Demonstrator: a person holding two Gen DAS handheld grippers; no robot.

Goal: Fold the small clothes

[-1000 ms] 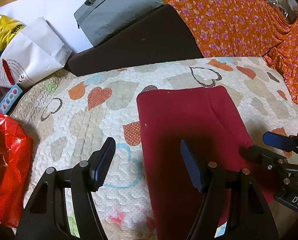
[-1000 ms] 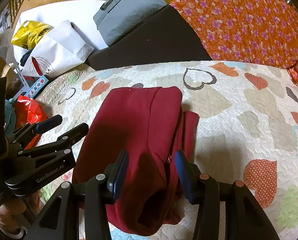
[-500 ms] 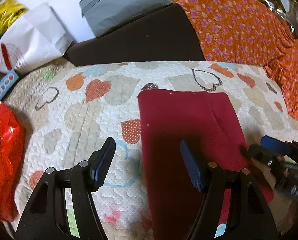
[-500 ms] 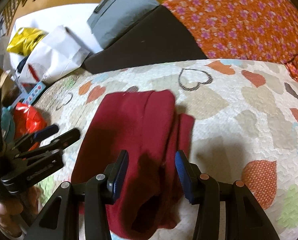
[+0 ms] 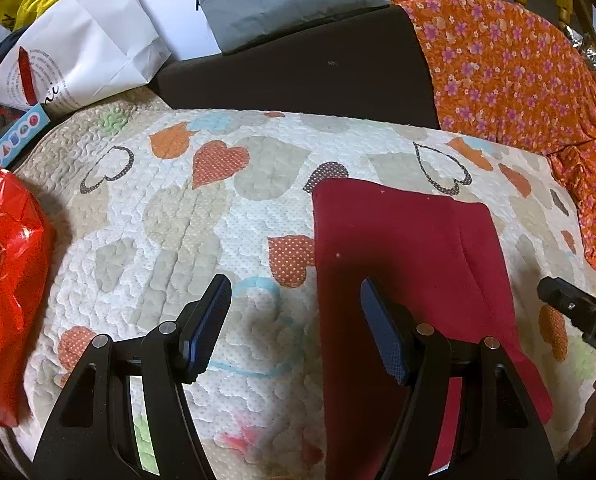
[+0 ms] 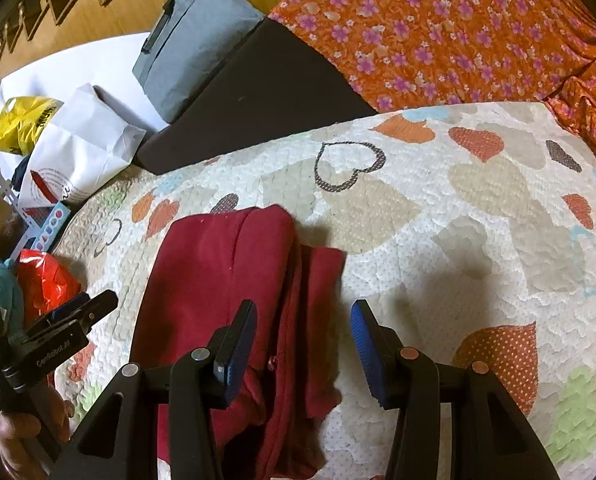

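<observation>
A dark red garment (image 5: 410, 264) lies folded lengthwise on the heart-patterned quilt (image 5: 186, 216). It also shows in the right wrist view (image 6: 226, 280), with layered edges along its right side. My left gripper (image 5: 294, 320) is open and empty, above the garment's left edge. My right gripper (image 6: 302, 336) is open and empty, above the garment's right edge. The left gripper also shows at the left of the right wrist view (image 6: 86, 308). Only part of the right gripper's body shows at the right edge of the left wrist view.
A dark cushion (image 5: 298, 76) and a grey bag (image 5: 286, 0) lie behind the quilt. An orange flowered cloth (image 5: 518, 80) lies to the right. A white paper bag (image 5: 78, 52) and a red plastic bag (image 5: 6, 272) lie to the left.
Both grippers have lifted and drawn back a little from the garment. The right gripper's jaws have opened wider. The garment has stayed in place.
</observation>
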